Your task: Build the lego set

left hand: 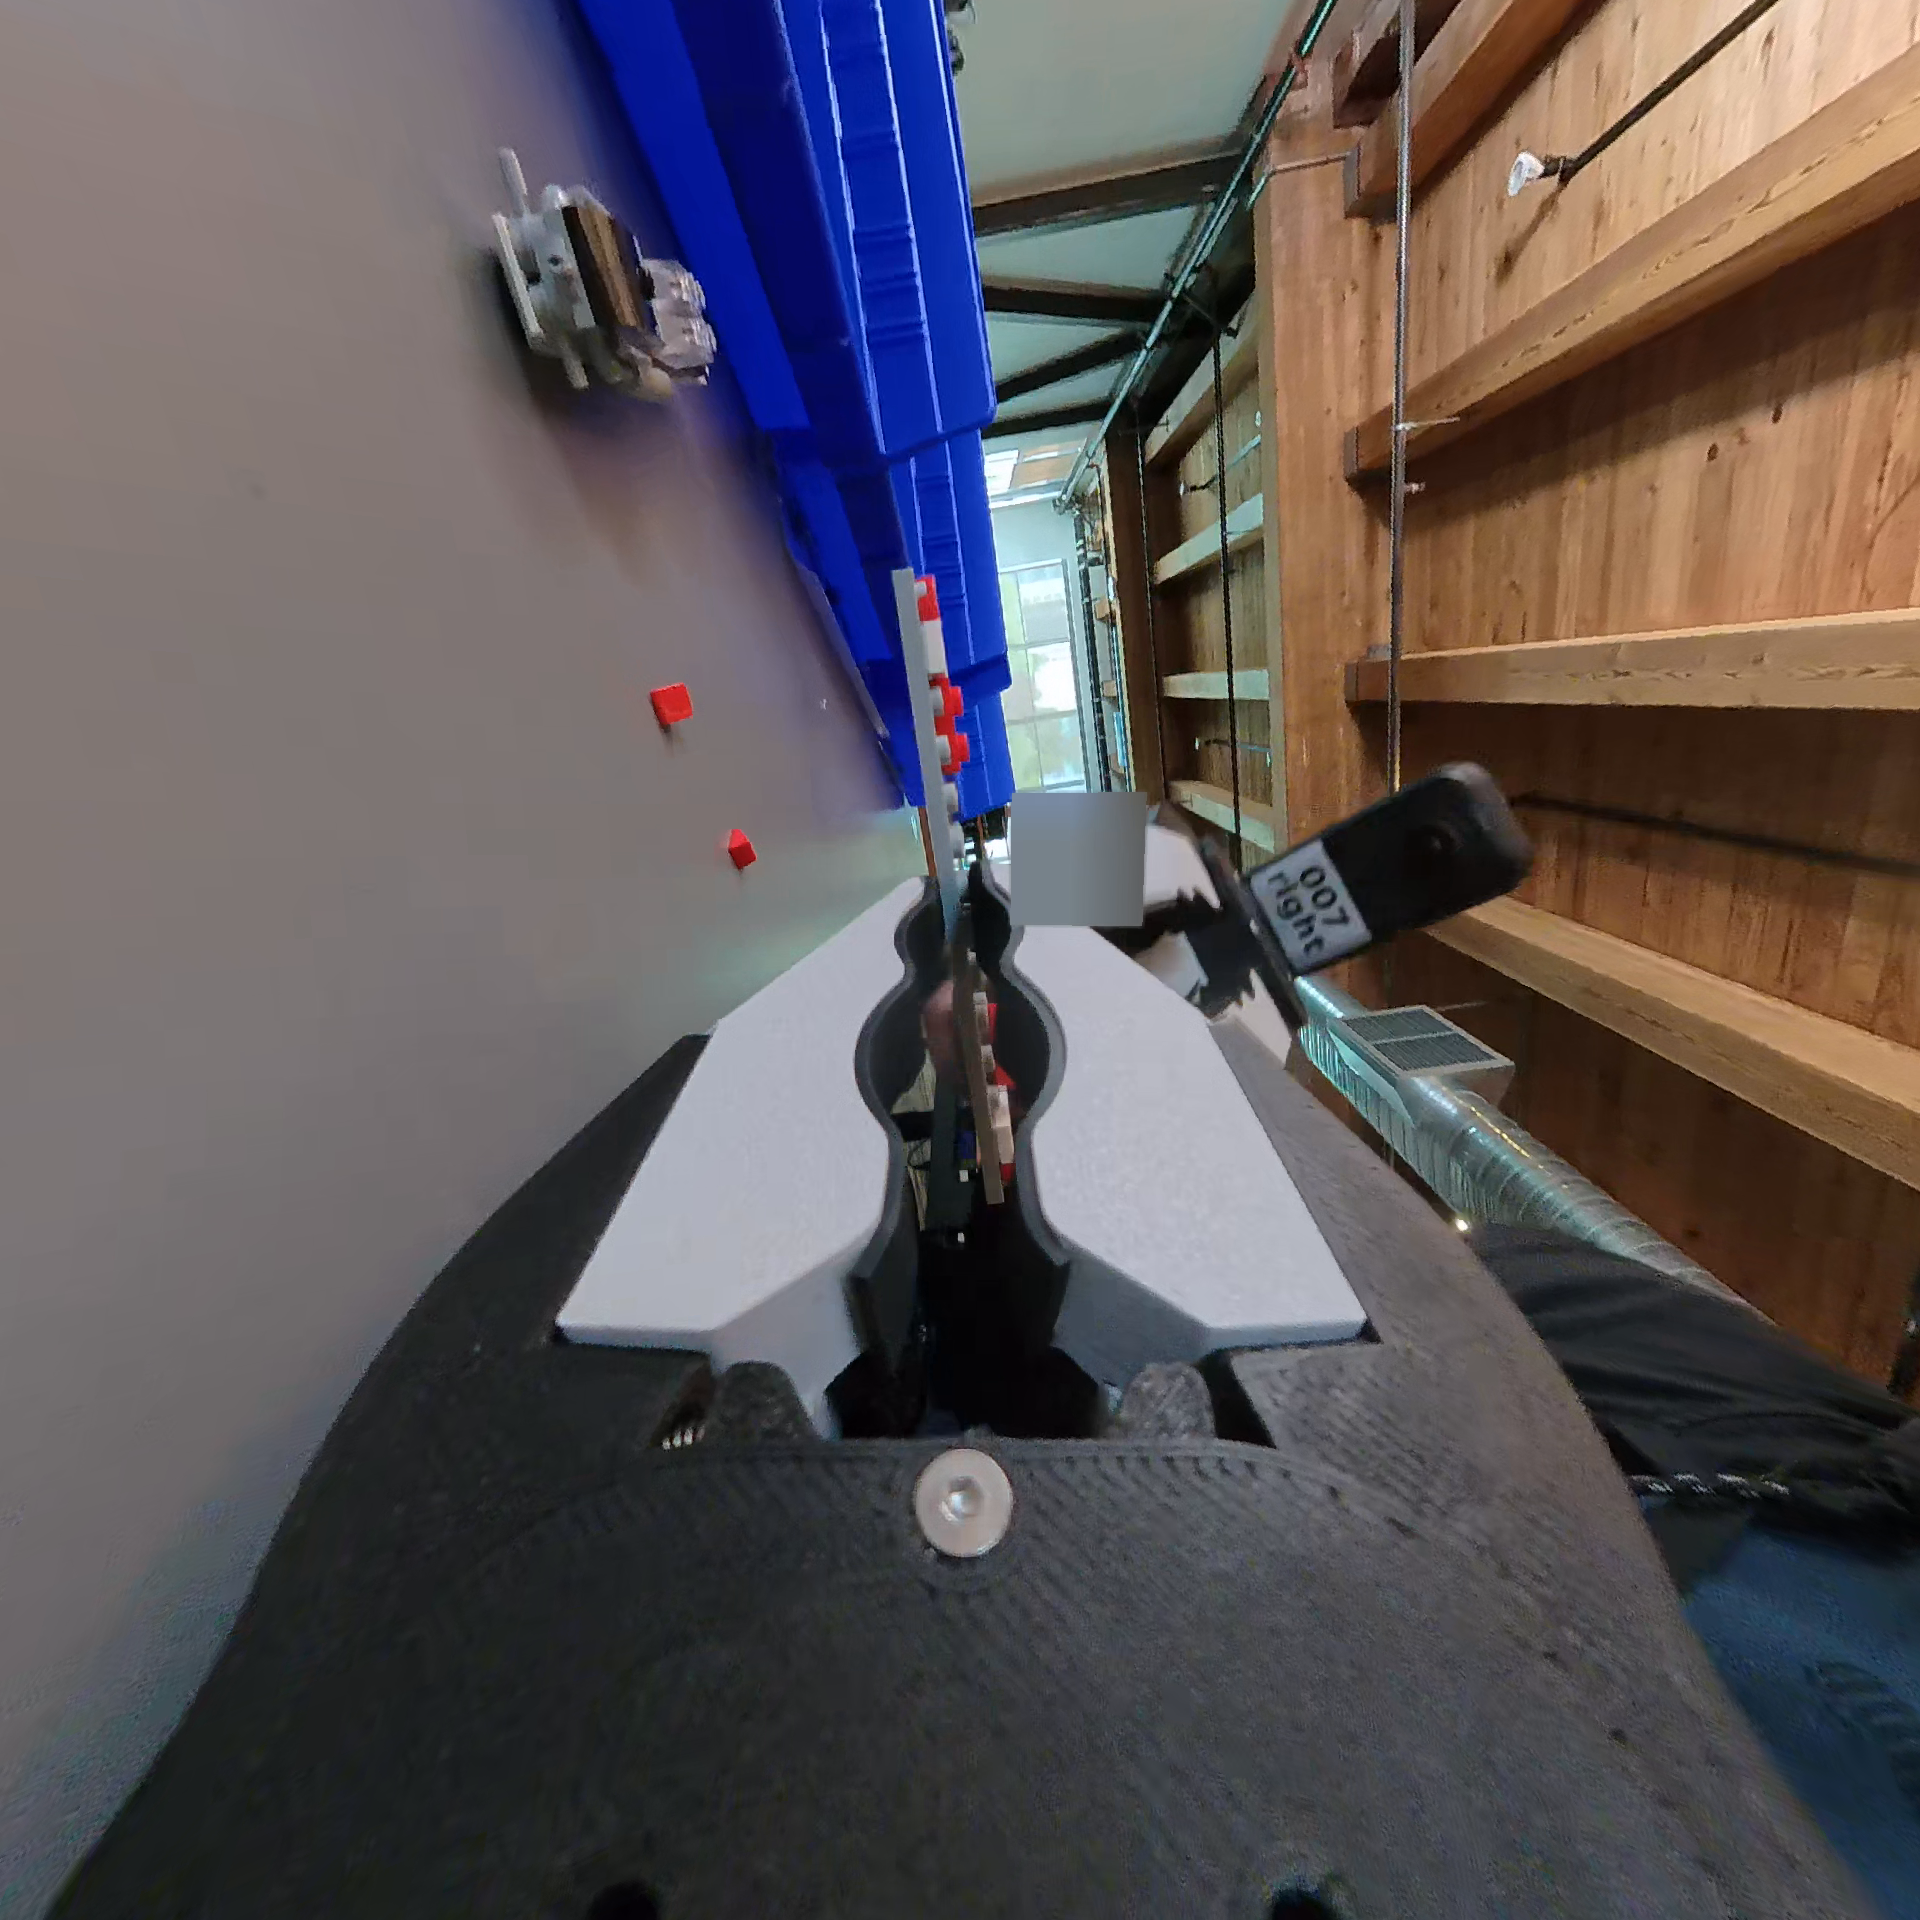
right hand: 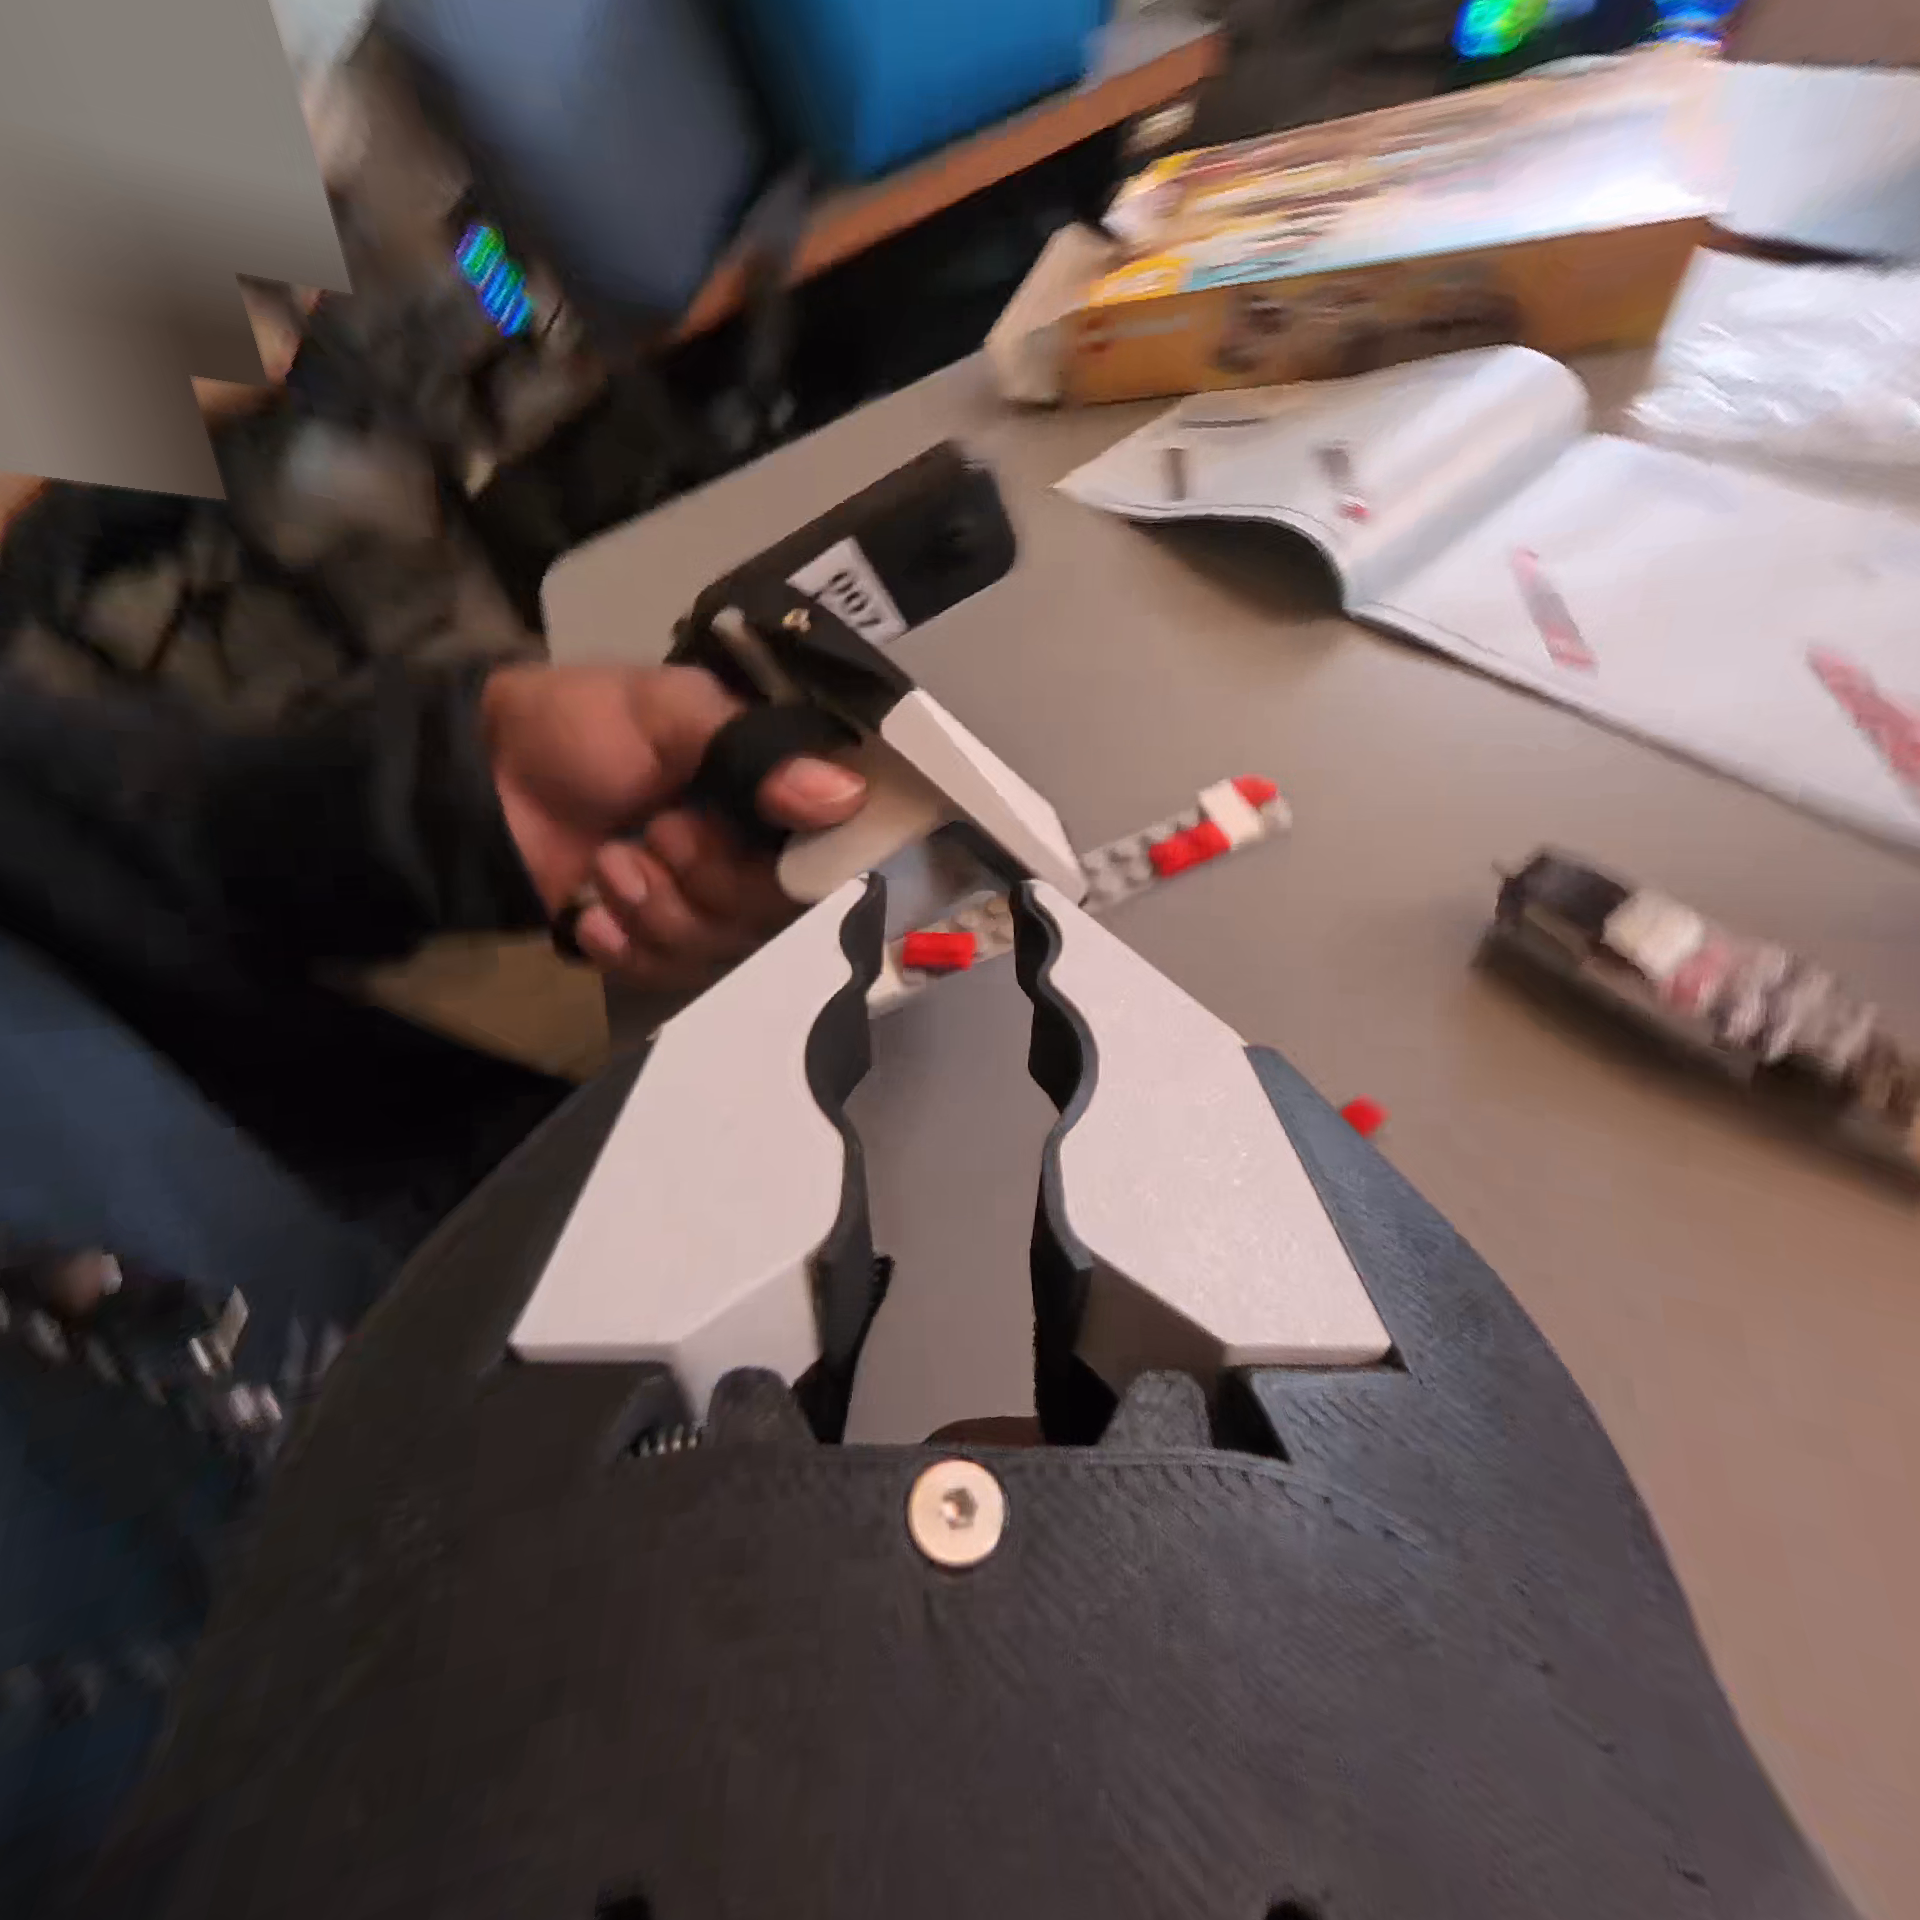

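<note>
My left gripper (left hand: pixel 961 894) is shut on a long grey lego plate (left hand: pixel 914 686) that carries red and white bricks. It holds the plate above the table, edge-on to its own camera. In the right wrist view a hand (right hand: pixel 623 790) holds that gripper, and its grey finger (right hand: pixel 977 779) clamps the plate (right hand: pixel 1132 852) near the middle. My right gripper (right hand: pixel 945 894) is open and empty. Its tips are just in front of the plate's near end, where a red brick (right hand: pixel 938 949) sits. I cannot tell whether they touch it.
Two loose red bricks (left hand: pixel 670 703) (left hand: pixel 740 849) and a grey sub-assembly (left hand: pixel 592 286) lie on the grey table beside blue bins (left hand: pixel 894 260). A dark lego assembly (right hand: pixel 1704 987), a loose red brick (right hand: pixel 1363 1115), an open instruction booklet (right hand: pixel 1558 540) and the set's box (right hand: pixel 1351 281) lie to the right.
</note>
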Demonstrator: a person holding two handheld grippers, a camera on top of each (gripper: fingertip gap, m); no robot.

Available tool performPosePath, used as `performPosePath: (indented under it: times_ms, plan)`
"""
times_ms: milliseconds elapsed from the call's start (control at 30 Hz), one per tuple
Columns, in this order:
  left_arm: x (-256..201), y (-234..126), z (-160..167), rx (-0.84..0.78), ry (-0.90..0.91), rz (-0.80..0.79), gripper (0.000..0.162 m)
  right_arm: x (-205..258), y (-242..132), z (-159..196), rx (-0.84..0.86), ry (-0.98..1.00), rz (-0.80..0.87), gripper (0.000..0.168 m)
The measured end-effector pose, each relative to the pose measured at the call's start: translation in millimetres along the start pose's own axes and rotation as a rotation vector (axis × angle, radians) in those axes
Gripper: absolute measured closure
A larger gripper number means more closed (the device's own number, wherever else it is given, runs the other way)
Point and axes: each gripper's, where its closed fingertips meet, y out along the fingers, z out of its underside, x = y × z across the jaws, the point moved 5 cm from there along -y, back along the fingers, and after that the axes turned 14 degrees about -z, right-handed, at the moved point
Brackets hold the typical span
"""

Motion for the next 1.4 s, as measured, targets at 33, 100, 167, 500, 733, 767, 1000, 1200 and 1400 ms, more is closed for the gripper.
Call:
performPosePath:
  times_ms: [33, 100, 167, 500, 733, 767, 1000, 1200, 1400]
  plan:
    - [0, 0, -1, -0.012, -0.001, -0.001, 0.158, 2, 0, 3, -0.023, 0.03, 0.035, 0.144]
    - [-1, 1, -2, -0.03, -0.003, -0.002, 0.157, 5, 2, 9, -0.037, 0.062, 0.097, 0.144]
    - [-2, 1, -1, -0.036, -0.002, -0.003, 0.157, 7, 5, 13, -0.033, 0.077, 0.126, 0.143]
    - [-3, -1, 0, -0.047, 0.018, -0.02, 0.158, 6, 15, 12, 0.041, 0.032, 0.188, 0.144]
    - [-2, 1, 0, -0.041, 0.021, -0.024, 0.157, 6, 20, 14, 0.081, 0.001, 0.198, 0.147]
    - [-2, 1, 0, -0.04, 0.022, -0.024, 0.157, 6, 21, 14, 0.09, -0.008, 0.203, 0.148]
    - [-2, 0, 1, -0.036, 0.02, -0.019, 0.157, 6, 22, 16, 0.137, -0.062, 0.209, 0.154]
    - [-3, 0, 1, -0.036, 0.019, -0.013, 0.157, 7, 22, 15, 0.16, -0.114, 0.198, 0.154]
    - [-5, -1, 1, -0.032, 0.023, -0.007, 0.157, 9, 22, 15, 0.164, -0.148, 0.173, 0.153]
